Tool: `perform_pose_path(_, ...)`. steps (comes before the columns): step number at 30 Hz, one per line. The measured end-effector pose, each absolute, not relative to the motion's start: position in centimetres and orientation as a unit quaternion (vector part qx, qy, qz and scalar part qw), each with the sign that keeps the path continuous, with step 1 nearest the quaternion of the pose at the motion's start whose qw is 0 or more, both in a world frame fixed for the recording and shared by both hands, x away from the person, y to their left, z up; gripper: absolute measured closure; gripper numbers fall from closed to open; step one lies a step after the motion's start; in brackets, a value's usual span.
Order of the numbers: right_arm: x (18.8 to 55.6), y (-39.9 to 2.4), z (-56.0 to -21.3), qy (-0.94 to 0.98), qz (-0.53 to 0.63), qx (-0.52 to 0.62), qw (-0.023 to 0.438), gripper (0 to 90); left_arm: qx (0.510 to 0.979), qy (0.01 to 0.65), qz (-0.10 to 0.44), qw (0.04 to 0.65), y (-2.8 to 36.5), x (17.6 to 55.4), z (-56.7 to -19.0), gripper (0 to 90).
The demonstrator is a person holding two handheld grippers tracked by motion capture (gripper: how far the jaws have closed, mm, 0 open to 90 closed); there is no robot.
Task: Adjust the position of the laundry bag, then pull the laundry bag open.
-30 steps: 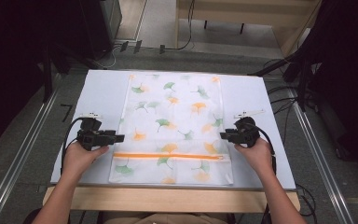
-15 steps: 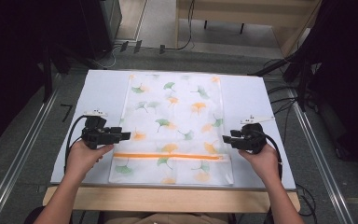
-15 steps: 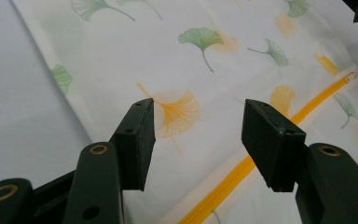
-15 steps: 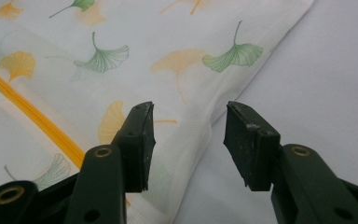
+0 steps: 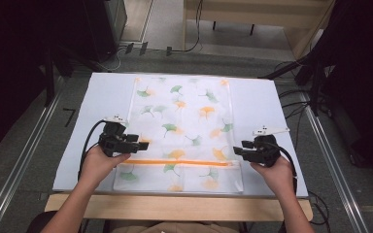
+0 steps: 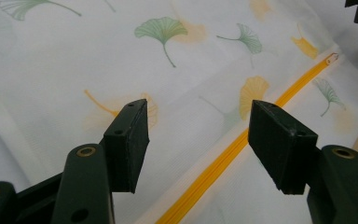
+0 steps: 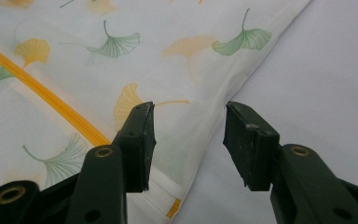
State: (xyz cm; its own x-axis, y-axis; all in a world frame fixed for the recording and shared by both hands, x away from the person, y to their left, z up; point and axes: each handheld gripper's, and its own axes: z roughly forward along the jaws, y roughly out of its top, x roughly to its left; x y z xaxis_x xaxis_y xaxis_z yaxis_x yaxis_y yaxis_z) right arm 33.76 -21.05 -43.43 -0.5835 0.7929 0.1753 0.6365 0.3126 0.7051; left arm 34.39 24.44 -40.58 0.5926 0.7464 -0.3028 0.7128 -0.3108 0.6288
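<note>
Jaws of the left gripper (image 5: 143,144) stand wide apart with nothing between them; they have just been opening further, and they hang above the left edge of the mesh bag (image 5: 184,121). The right gripper (image 5: 237,150) also has its jaws apart and empty, poised over the bag's right edge where the fabric meets the bare tabletop (image 5: 104,102).

The bag lies flat in the middle of the tabletop, long side running away from the person. It is white and see-through, printed with green and orange leaves. Nothing can be made out inside it; whether it holds anything cannot be told.

An orange zipper (image 5: 179,162) crosses the bag near the person's end, from one side edge to the other. In the left gripper view the zipper (image 6: 223,156) passes beneath the gap between the jaws, and its pull tab (image 6: 332,58) sits at the far end.
</note>
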Motion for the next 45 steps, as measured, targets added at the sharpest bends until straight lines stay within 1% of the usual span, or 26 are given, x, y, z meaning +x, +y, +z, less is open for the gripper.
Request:
perform_pose_path(5,33.6,-21.5,-43.7,0.803,0.377,0.451,0.098,56.7,0.816,0.440,0.020,0.375,23.5,34.6,-40.6,38.6)
perform_pose_path(10,33.3,-21.7,-43.8,0.803,0.374,0.453,0.099,58.3,0.824,0.429,0.010,0.370,22.7,34.8,-40.7,41.3)
perform_pose_path(27,32.7,-21.7,-44.6,0.811,0.358,0.453,0.089,58.2,0.842,0.395,0.003,0.368,19.8,34.8,-40.9,39.9)
perform_pose_path(32,32.1,-22.0,-44.8,0.815,0.352,0.451,0.087,58.2,0.843,0.388,0.002,0.373,18.9,35.1,-40.9,40.0)
perform_pose_path(36,31.6,-22.2,-45.1,0.814,0.348,0.456,0.084,58.2,0.841,0.391,-0.010,0.374,18.2,35.5,-41.0,39.4)
perform_pose_path(45,30.5,-22.4,-45.6,0.824,0.338,0.447,0.085,57.4,0.851,0.370,-0.015,0.372,16.7,36.1,-41.2,38.9)
